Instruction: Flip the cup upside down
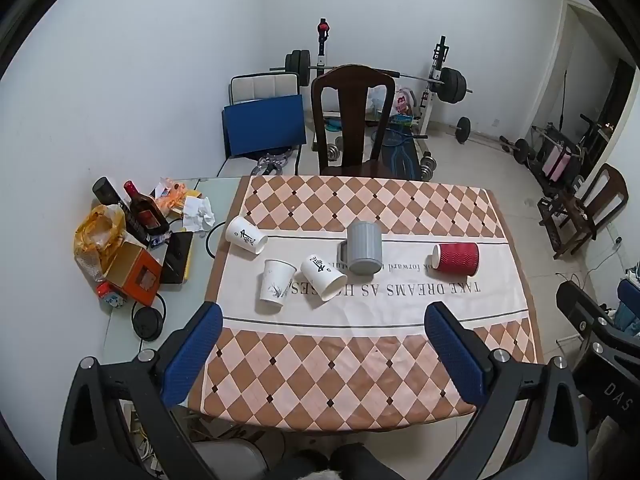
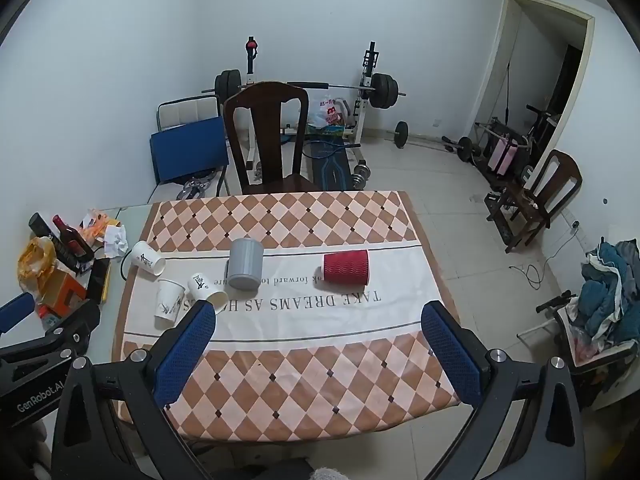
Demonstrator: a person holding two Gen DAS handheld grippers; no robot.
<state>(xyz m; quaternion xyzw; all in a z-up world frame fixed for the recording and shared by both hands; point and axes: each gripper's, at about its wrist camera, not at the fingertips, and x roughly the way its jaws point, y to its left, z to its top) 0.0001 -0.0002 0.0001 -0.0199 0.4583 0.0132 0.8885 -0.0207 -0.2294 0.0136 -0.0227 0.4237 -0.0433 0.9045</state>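
Note:
Several cups sit on the checkered tablecloth (image 1: 360, 360). A red ribbed cup (image 1: 456, 261) lies on its side at the right, also in the right wrist view (image 2: 346, 267). A grey mug (image 1: 363, 247) stands upside down in the middle (image 2: 245, 263). A white paper cup (image 1: 275, 286) stands upside down (image 2: 169, 303). Two white cups lie on their sides (image 1: 322, 277) (image 1: 245, 235). My left gripper (image 1: 322, 316) is open, above the near part of the table. My right gripper (image 2: 318, 314) is open too, well short of the cups.
Clutter lies on the glass table's left side: bottles (image 1: 142, 210), an orange box (image 1: 136, 272), a yellow bag (image 1: 94, 236), crumpled paper. A dark wooden chair (image 1: 352, 120) stands behind the table. Weight equipment (image 1: 440, 80) lines the back wall. Another chair (image 2: 548, 196) stands at right.

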